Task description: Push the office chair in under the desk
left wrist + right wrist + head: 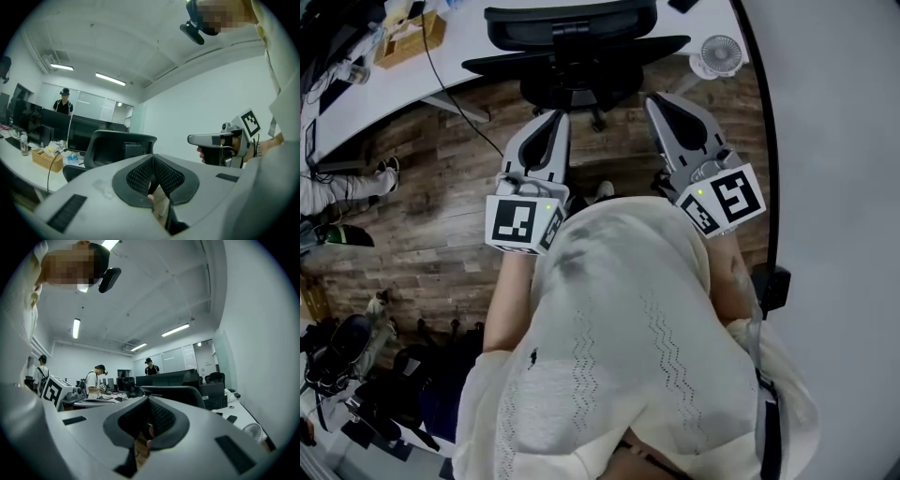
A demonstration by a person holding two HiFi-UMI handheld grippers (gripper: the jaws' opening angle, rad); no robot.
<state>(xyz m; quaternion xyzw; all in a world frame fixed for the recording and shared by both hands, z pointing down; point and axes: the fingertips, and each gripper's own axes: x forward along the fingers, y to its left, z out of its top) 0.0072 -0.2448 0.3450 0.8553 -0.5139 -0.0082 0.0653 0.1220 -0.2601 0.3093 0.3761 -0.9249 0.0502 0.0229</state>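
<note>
The black office chair [572, 42] stands at the white desk [469, 47], its backrest facing me and its seat partly beneath the desk edge. In the head view both grippers are held out above the wooden floor, short of the chair and not touching it. My left gripper [551, 117] is shut with nothing between its pads, and my right gripper [661, 101] is shut and empty too. The left gripper view shows the chair backrest [119, 145] beyond my left gripper [153, 157]. The same backrest [178, 393] shows behind my right gripper [149, 401].
A small white fan [720, 53] stands on the floor right of the chair, near the grey wall [834, 141]. A wicker basket [411, 39] and a black cable [450, 89] are on the desk. Bags [356, 375] lie at lower left. People stand at far desks [96, 380].
</note>
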